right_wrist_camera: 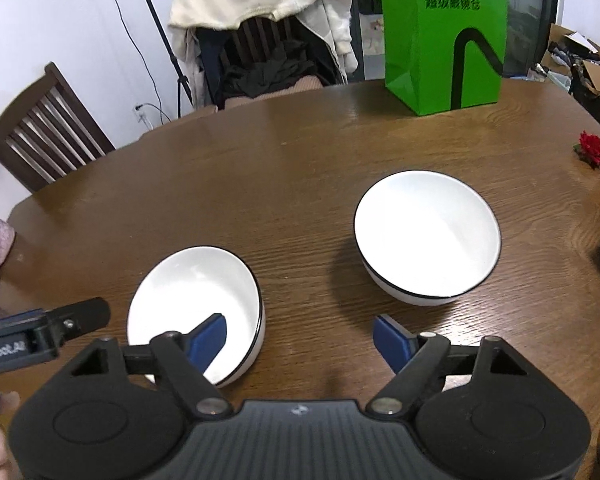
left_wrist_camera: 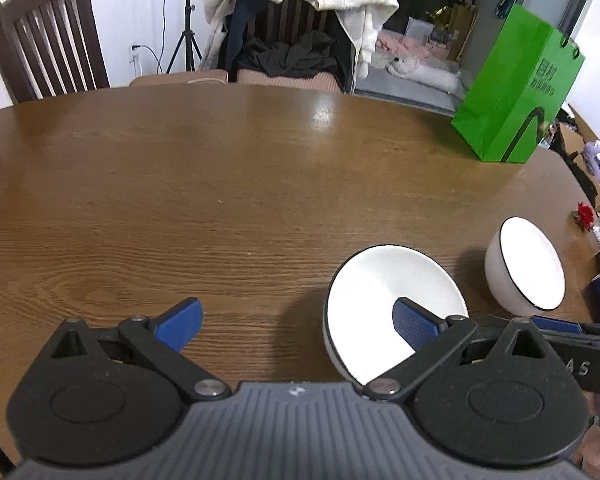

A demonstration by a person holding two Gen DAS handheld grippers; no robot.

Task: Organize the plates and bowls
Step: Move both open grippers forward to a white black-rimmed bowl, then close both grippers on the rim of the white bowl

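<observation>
Table [left_wrist_camera: 220, 184] wide open leftward; two bowls [right_wrist_camera: 428, 236] and green bag [right_wrist_camera: 444, 36] crowd the right.

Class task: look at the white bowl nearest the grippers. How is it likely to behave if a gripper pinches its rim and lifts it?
The near bowl looks glazed and glossy, so probably rigid but slippery under the pads. Its thin black-edged rim suggests ceramic, likely chippable if knocked against the far bowl. Gripped on one side, it may well tilt.

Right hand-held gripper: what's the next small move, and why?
Probably ease the right hand-held gripper down and close on the near bowl's right rim. Its left finger seems already over the inside, the right finger outside, jaws open. The far bowl stands apart, a likely stacking target.
</observation>
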